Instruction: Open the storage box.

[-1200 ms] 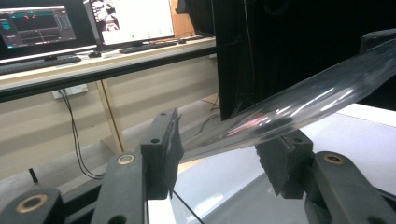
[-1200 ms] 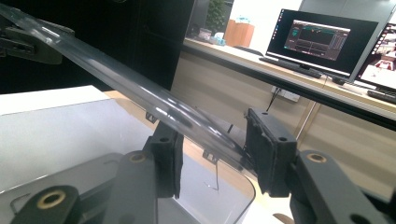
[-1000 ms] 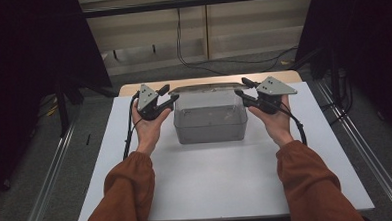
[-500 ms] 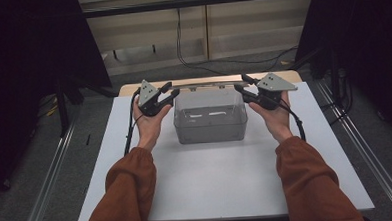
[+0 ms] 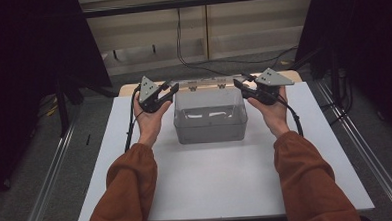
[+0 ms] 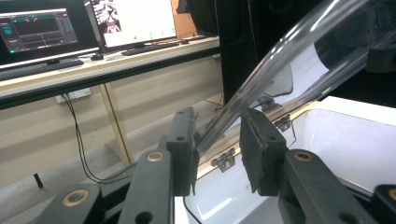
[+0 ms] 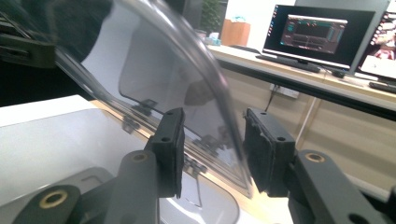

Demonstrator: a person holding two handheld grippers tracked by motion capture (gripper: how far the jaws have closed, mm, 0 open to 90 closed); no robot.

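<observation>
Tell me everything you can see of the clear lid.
The lid is clear, glossy plastic with a rounded rim, joined by small hinges to the far edge of the clear box on the white table. It stands raised and tilted, the box open beneath. Its left edge runs between the jaws of the left gripper, its right edge between those of the right gripper. In both gripper views a gap shows beside the rim, so firm clamping can't be confirmed.

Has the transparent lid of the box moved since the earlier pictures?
Yes. The lid has swung up and back, toward the table's far edge, while the box stays put.
</observation>
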